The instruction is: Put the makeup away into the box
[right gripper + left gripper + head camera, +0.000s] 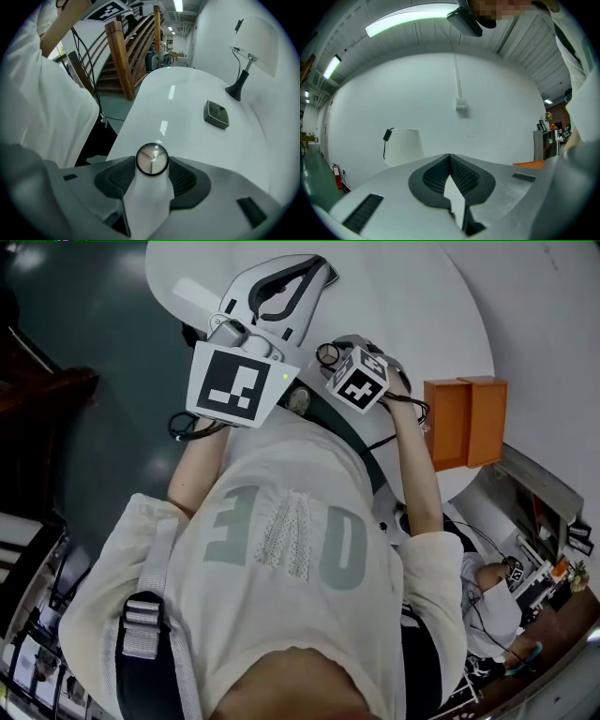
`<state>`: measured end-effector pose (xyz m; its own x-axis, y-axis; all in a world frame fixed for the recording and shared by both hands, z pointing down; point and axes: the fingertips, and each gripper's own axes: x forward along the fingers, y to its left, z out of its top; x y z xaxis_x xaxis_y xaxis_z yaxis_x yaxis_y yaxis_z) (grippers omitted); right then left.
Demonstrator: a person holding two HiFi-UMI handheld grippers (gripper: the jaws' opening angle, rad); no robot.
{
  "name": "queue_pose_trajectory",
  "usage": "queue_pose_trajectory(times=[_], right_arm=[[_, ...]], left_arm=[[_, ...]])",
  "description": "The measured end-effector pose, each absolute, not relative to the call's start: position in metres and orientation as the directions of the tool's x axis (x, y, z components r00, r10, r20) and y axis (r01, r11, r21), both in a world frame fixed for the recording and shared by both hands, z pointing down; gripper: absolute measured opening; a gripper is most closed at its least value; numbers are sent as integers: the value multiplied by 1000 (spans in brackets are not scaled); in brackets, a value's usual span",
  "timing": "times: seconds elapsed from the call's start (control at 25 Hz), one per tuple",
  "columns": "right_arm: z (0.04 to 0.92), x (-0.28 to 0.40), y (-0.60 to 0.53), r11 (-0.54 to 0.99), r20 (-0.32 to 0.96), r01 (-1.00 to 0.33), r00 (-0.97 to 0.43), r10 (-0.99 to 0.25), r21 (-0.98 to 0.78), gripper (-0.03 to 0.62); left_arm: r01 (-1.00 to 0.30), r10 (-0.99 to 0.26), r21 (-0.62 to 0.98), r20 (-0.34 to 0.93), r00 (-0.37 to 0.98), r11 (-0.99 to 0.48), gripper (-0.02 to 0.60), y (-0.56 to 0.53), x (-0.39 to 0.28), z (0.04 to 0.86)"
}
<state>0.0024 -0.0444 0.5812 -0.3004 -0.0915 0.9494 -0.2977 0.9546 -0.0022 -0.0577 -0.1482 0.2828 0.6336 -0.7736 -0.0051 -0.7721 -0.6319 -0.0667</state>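
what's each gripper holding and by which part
Right gripper pinches the round black-rimmed makeup compact by opposite sides of its rim; left gripper holds nothing.

Left gripper (450, 158) level, jaws together, empty. Right gripper (152, 160) angled down, jaws clamped on compact (152, 156).

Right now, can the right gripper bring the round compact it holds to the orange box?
Probably yes. The right gripper, fingers shut on the round compact, is above the white table, and the orange box stands nearby at its edge with nothing visible between them.
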Motion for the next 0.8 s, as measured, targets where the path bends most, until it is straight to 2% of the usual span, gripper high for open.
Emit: queue_pose_trajectory(times=[0.04,0.32,0.44,0.6,0.72,0.8], right_arm=[[583,3,-44,958,953,-288,-293,-84,-4,220],[583,6,-45,964,955,-264,-290,-69,-10,216],[568,-1,-51,952,927,-305,-359,-111,-4,215],[511,-11,-72,896,814,-444,-519,-260,4,215],[452,-5,-90,812,661,-582,-620,-423,-27,215],[415,8,-97,756,561,-654,-634,-531,-23,215]], left_arm=[[-772,-773,-66,-4,634,-632,6,-148,-58,283],[-772,-773,-76,-19,634,-632,6,-152,-54,280],[-766,-768,-85,-18,641,-637,6,-152,-49,280],[-755,-755,-66,-29,655,-653,6,-151,-43,272],[-737,-735,-67,-54,676,-672,6,-148,-33,259],[-721,-718,-65,-66,693,-690,6,-145,-24,250]])
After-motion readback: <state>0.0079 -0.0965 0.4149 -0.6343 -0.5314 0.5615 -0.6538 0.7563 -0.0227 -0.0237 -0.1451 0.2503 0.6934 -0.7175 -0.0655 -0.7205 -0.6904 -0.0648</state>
